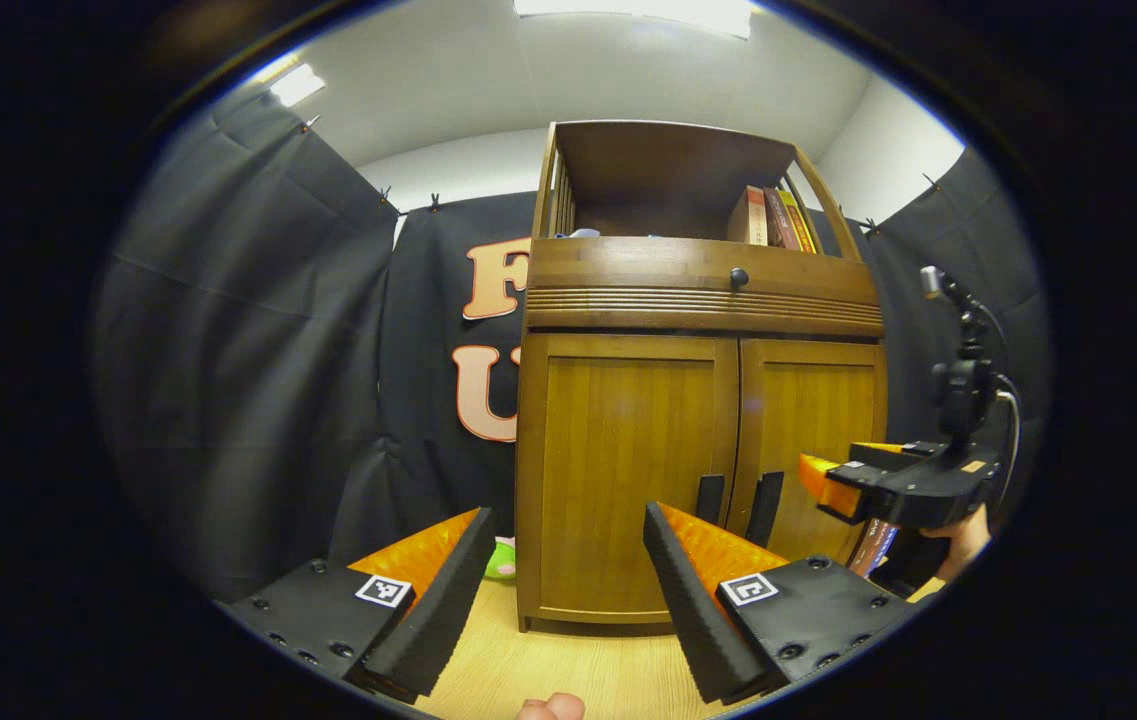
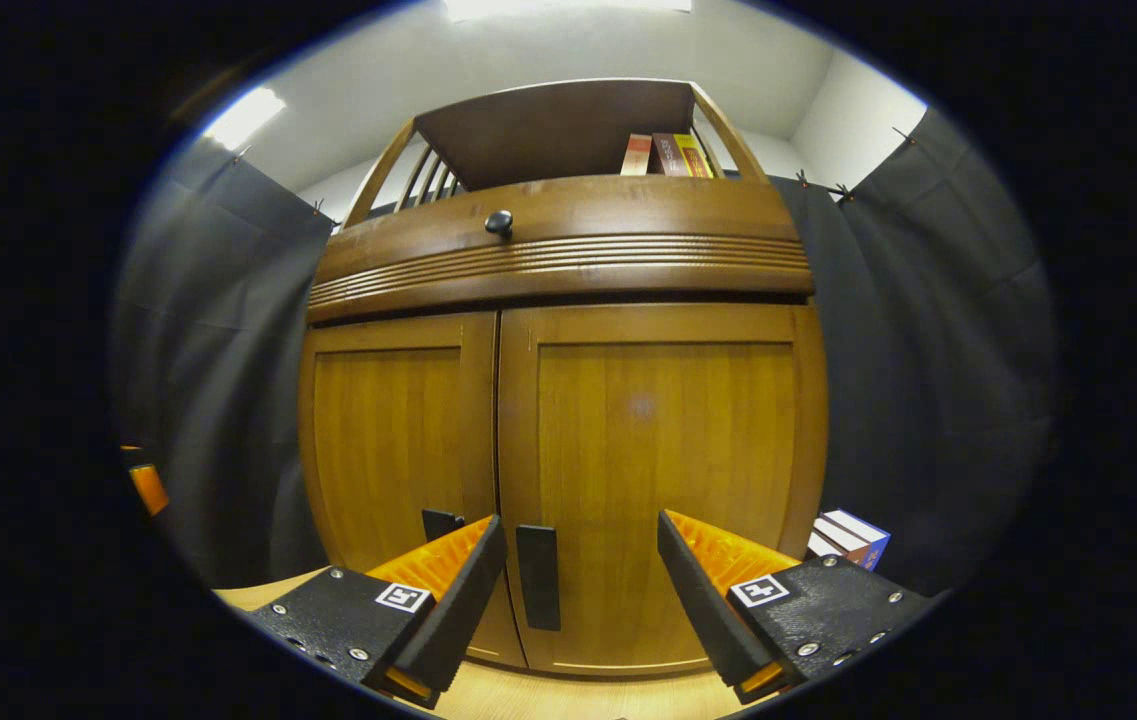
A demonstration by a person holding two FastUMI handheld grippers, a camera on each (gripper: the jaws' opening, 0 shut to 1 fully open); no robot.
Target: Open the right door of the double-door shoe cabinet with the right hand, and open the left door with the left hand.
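Handles [image 2: 538, 577] upright, doors [image 2: 663, 480] closed

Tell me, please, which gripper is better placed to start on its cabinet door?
The right. In its own view the open right gripper already frames the right door's handle, close to the closed right door. The left gripper sits farther back, its handle beyond its fingers.
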